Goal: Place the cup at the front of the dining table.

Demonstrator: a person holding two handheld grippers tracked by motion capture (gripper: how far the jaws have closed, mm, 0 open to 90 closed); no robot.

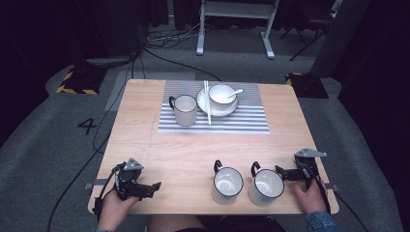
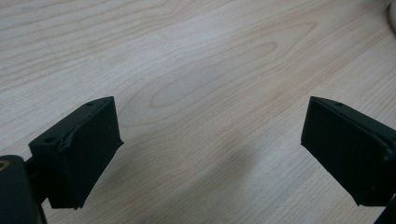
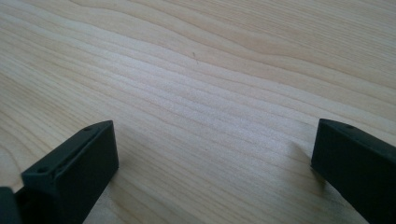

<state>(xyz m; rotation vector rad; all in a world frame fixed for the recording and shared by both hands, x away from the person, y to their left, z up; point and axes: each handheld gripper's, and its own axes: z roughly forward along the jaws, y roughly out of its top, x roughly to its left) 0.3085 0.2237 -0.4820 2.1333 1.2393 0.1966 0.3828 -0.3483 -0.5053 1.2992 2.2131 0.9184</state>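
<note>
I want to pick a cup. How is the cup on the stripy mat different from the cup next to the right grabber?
The mat cup stands far off on the striped mat, handle pointing left; the near cup stands on bare table beside the right gripper, handle pointing away. Both are white, upright and look empty.

Colour rundown: the desk (image 1: 145, 140) is pale wood with a wavy light-tan grain, easy to see in both gripper views. Toward the far edge there's a mat (image 1: 241, 121) in grey and white stripes. On it sit a white mug (image 1: 185, 110) with a dark rim and handle, a white plate (image 1: 204, 102), a white bowl (image 1: 222, 94), a white spoon (image 1: 235, 92) and pale chopsticks (image 1: 207, 102). Two more mugs (image 1: 227, 185) near the near edge are white too, dark rims, black handles. Both claws, left (image 1: 155, 185) and right (image 1: 279, 170), are matte black.
</note>
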